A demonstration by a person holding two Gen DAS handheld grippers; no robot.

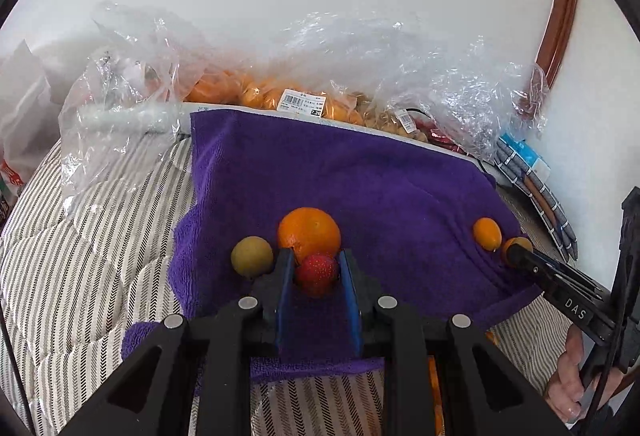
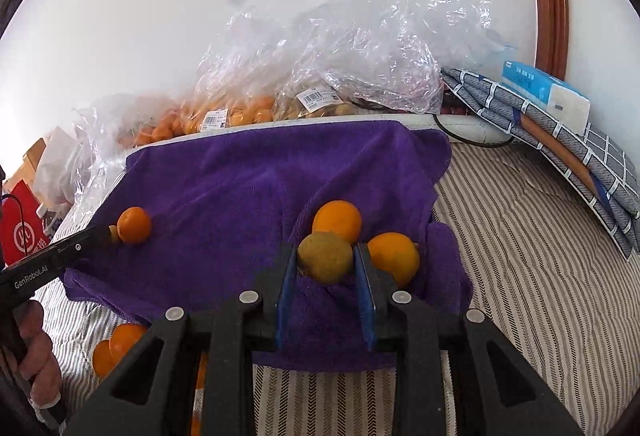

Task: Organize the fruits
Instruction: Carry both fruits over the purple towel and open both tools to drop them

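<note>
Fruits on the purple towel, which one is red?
The strawberry, clamped between the left gripper fingers. It alone is red; the fruits beside it, the orange and the round one, are orange and yellow-green.

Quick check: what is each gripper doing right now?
Left gripper: shut on the strawberry.
Right gripper: shut on the yellow-green fruit.

The left gripper [image 1: 316,272] is angled downward, its blue-padded jaws closed on a red fruit [image 1: 317,273]. The right gripper [image 2: 326,264] is likewise tilted down, its jaws clamped on a yellow-green fruit [image 2: 325,262]. Each handle is gripped from below by a bare hand: the left hand [image 2: 38,348] is seen in the right wrist view, the right hand [image 1: 570,384] in the left wrist view.
</note>
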